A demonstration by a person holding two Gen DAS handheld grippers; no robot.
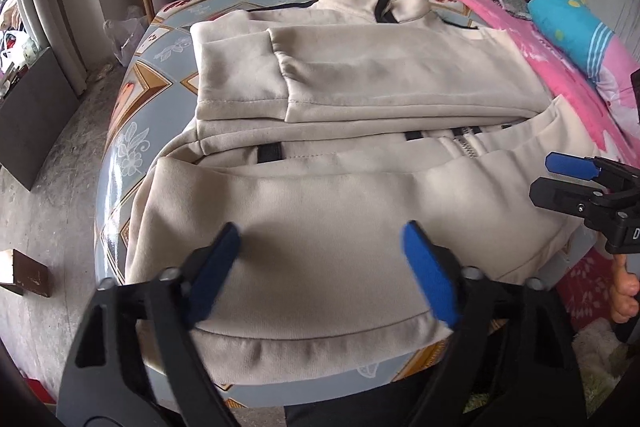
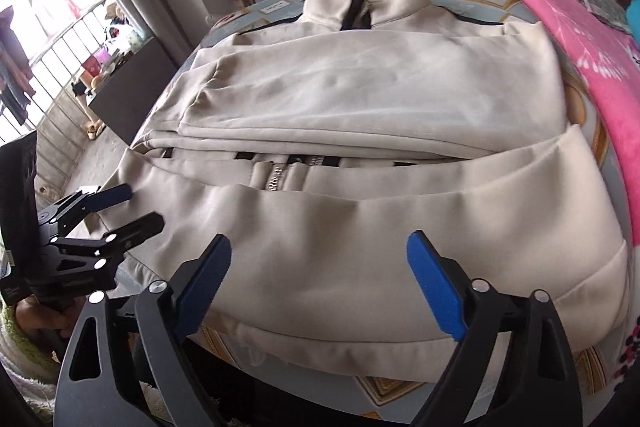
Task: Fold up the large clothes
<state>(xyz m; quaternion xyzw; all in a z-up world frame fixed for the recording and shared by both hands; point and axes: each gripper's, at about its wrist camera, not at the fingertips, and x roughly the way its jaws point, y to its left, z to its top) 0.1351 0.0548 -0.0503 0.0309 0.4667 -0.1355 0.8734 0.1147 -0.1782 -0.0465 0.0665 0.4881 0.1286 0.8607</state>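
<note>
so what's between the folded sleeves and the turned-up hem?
A strip of the jacket front: the zipper and black tabs, in both wrist views.

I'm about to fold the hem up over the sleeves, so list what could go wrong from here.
1. The folded sleeves lie loose on the jacket; lifting the hem could drag them askew.
2. The left gripper and right gripper both hover open; unequal bites might skew the fold.
3. The hem overhangs the table edge, so a missed pinch may let the jacket slide off.
</note>
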